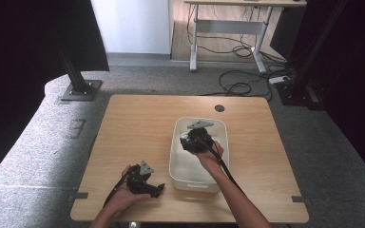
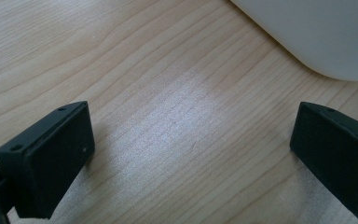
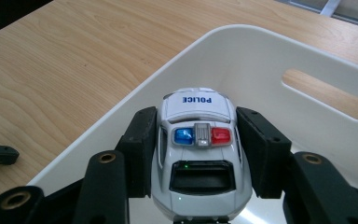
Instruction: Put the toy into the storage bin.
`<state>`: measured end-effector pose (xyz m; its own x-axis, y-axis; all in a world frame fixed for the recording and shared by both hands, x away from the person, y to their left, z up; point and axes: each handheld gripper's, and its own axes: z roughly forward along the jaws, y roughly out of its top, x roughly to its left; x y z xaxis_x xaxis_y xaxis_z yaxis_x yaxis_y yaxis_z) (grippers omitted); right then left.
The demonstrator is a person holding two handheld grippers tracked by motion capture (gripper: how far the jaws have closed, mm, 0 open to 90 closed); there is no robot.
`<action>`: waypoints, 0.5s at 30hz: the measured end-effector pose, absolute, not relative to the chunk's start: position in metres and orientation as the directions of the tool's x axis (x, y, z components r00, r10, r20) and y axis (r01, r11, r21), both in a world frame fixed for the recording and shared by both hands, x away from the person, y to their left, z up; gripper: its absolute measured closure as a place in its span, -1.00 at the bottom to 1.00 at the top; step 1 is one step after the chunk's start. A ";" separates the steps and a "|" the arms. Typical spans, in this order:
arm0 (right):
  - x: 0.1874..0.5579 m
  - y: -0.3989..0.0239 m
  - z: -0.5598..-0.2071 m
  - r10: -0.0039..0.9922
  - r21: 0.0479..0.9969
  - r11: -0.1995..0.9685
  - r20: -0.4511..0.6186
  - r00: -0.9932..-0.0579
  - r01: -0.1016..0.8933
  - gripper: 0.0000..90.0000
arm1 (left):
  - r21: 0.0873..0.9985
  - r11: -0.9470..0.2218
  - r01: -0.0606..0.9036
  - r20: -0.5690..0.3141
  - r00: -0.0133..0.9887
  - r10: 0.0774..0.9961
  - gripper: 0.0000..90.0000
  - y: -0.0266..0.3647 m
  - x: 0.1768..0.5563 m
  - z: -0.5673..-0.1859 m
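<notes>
— So, where's the toy police car (image 3: 198,154) sitting?

— Clamped between the two black jaws of the right gripper (image 3: 198,156), one pad pressed on each side of the car's body. Its roof faces the camera in the right gripper view, with the blue and red light bar on top and "POLICE" lettered on the white panel beyond it. The car is held inside the white plastic bin (image 3: 242,51), above its floor and near the wall on the left of that view.

— And the hand carrying it?

— In the high view the right hand (image 1: 208,154) reaches forward over the bin (image 1: 178,175), forearm stretched in from the bottom edge, with the right gripper (image 1: 196,138) pointing away from the person and down into the tub. The cable trails back along the forearm.

— What about the other side?

— The left hand (image 1: 128,192) lies low on the wooden table (image 1: 138,123) near its front edge, just left of the bin. The left gripper (image 1: 156,189) points right, toward the bin's near corner. In the left gripper view its jaws stand wide apart over bare wood, with nothing between them, and the bin's rounded corner (image 2: 317,37) lies beyond.
</notes>
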<state>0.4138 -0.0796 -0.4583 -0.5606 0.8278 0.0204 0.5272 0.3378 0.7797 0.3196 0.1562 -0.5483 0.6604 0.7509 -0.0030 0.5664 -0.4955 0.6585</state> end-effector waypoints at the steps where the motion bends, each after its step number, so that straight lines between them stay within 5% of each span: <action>1: 0.414 -0.079 -0.459 0.827 0.779 0.337 0.023 -0.561 0.528 0.12 | 0.659 -0.496 0.566 -0.003 0.661 0.751 -1.00 0.156 0.320 -0.548; 15: 0.418 -0.072 -0.468 0.828 0.768 0.330 0.044 -0.560 0.549 0.12 | 0.658 -0.497 0.565 -0.003 0.662 0.750 -1.00 0.156 0.319 -0.548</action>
<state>0.4180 -0.0720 -0.4678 -0.5596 0.8276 0.0437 0.5488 0.3305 0.7679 0.3194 0.1555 -0.5483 0.6619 0.7496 -0.0026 0.5654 -0.4971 0.6582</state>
